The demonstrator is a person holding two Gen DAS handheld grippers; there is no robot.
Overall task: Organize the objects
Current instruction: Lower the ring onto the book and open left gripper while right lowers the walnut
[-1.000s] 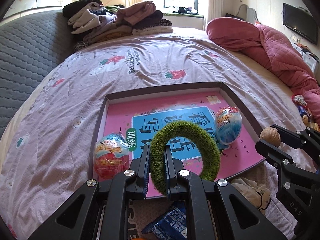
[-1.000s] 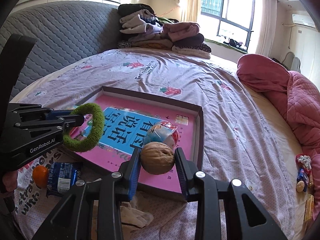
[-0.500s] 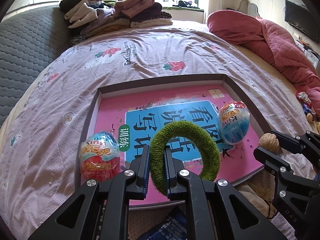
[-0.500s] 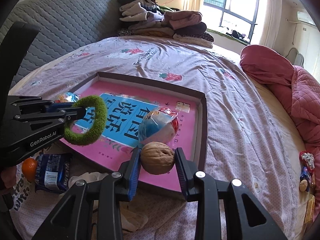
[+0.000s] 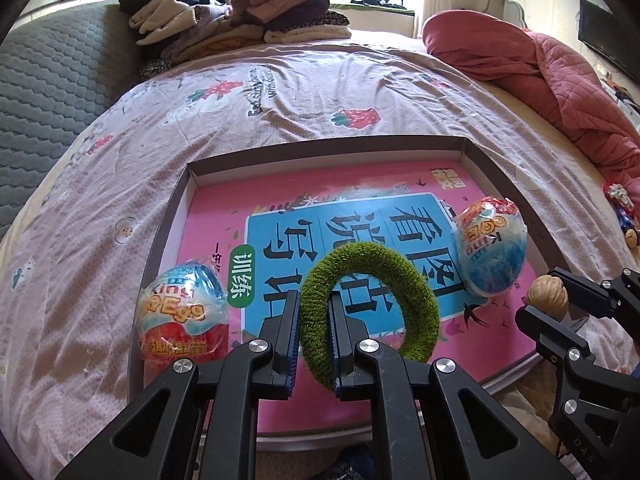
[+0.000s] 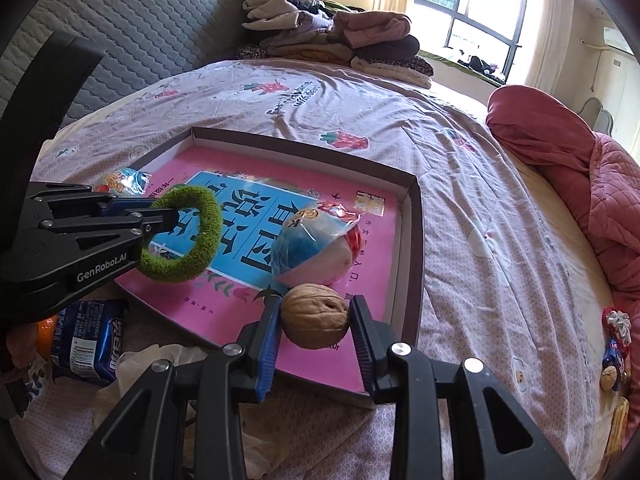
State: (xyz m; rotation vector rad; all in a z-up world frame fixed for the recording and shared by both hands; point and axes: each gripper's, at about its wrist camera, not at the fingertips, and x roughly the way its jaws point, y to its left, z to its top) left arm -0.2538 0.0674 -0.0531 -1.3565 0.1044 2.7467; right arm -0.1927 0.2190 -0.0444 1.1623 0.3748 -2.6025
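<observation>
While I have the green fuzzy hair tie pinched through its band in my left hand-held gripper, it hangs just above the near half of the shallow cardboard tray on the bed, and my right hand-held gripper is clamped on a walnut over the tray's near right corner. I judge the step in hand to be setting both down inside the tray. To do it well I would lower each piece until it nearly touches the pink book cover lining the bottom before letting go, since the walnut will roll if dropped and the tie may bounce over the low rim. I would aim the tie at the bare patch between the two foil-wrapped toy eggs, and keep the walnut clear of the blue-and-white egg just ahead of it so I do not knock it. The tray holds that egg on its right side and a red-and-blue egg by its near left corner, both lying on the book cover. Outside the tray, near its front edge, lie a blue snack packet, something small and orange and a crumpled pale cloth; folded clothes are stacked at the far end of the bed.
</observation>
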